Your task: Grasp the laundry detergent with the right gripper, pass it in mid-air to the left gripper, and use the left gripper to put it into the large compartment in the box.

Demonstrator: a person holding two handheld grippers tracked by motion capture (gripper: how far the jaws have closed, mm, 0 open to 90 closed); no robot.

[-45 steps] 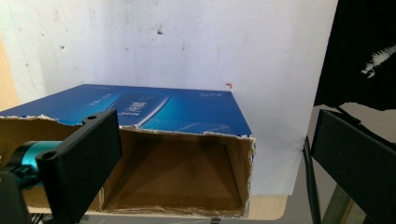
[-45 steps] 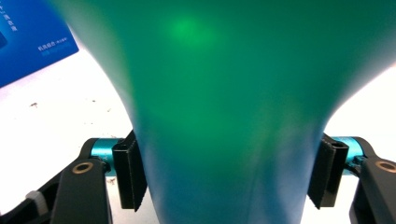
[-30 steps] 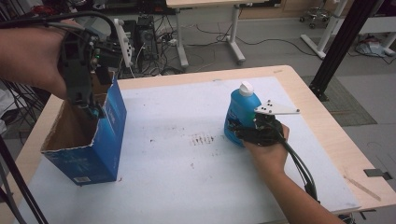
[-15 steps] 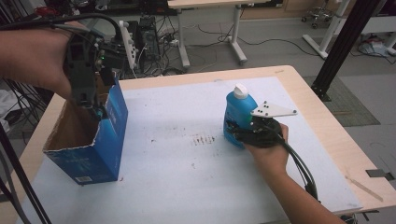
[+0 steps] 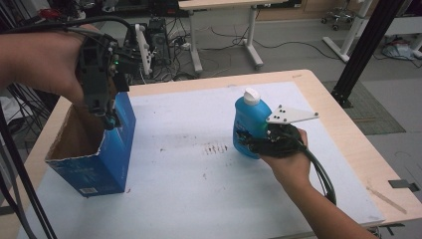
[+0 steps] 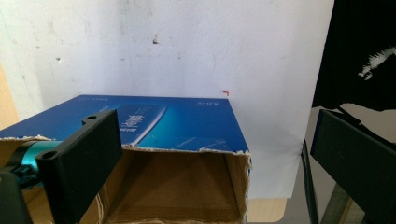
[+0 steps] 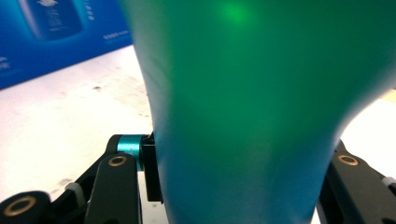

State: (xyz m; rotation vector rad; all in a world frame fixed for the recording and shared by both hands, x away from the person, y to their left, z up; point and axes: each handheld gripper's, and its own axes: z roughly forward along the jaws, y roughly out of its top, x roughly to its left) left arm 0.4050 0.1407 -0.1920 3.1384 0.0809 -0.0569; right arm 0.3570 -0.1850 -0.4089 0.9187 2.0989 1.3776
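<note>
A blue bottle with a white cap stands upright right of the table's middle. My right gripper is shut on its lower body, and the bottle sits between the two jaws in the right gripper view. I cannot tell whether its base touches the mat. An open-topped blue cardboard box stands at the left. My left gripper hangs over the box's far right rim, pointing down. In the left gripper view it is open with nothing between the jaws, above the box and its brown inside.
A white mat with small dark stains covers the wooden table. A thin wooden stick lies near the right edge. A black post rises beyond the right corner. Desk legs and cables lie past the far edge.
My right gripper has carried the bottle slightly to the left. My left gripper has stayed over the box's rim with only a small shift.
</note>
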